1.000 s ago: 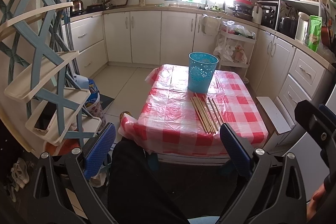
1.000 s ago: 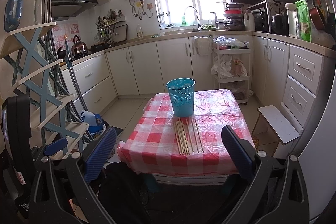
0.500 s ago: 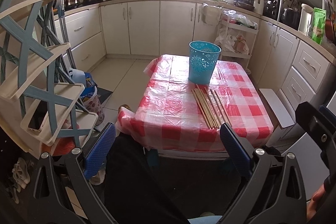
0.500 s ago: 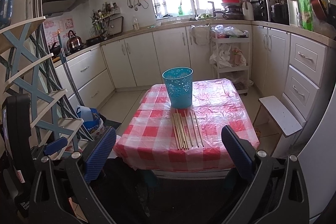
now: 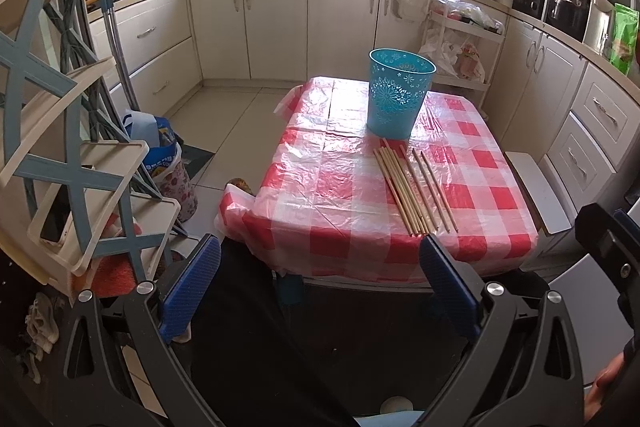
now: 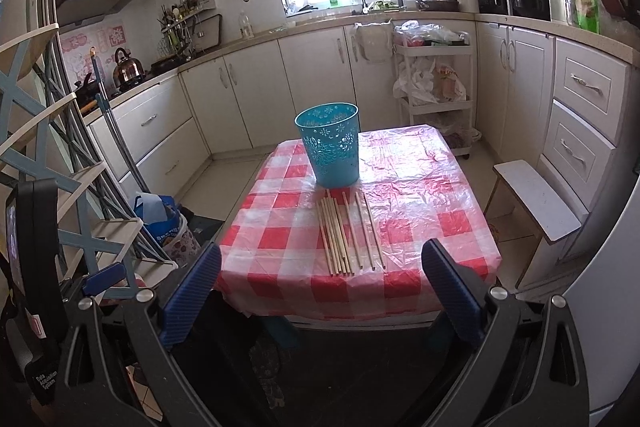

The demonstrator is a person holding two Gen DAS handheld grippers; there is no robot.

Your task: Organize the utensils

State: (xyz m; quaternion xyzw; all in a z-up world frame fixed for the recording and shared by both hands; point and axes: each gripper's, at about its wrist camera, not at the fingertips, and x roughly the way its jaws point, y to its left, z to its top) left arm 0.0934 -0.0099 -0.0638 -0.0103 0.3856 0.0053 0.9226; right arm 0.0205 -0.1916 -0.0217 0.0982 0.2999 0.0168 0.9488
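A turquoise perforated basket (image 6: 329,145) is seen standing upright on the table (image 6: 420,211), toward its far side, on a red-and-white checked cloth under clear plastic. Its inside cannot be made out from either view. Just in front of the basket a group of wooden chopsticks (image 6: 348,233) is laid flat on the cloth, roughly parallel, their far ends near the basket's base and their near ends pointing toward the table's front edge. A few more thin sticks (image 5: 431,117) are glimpsed on the cloth at the basket's right, partly hidden by it.

The left gripper (image 5: 320,281) is held in front of the table's near edge, its blue-padded fingers (image 5: 191,289) spread wide with nothing between them. The right gripper (image 6: 322,285) is held likewise before the table, its fingers (image 6: 450,297) spread apart and empty. Both are well apart from the chopsticks.

A folding rack (image 5: 80,155) of cream shelves and blue crossbars is seen to the left, with a filled bag (image 5: 164,163) on the floor beside it. A small white stool (image 6: 536,201) is placed just beside the table's right side, and a white trolley (image 6: 434,75) with bags stands against the cabinets beyond.
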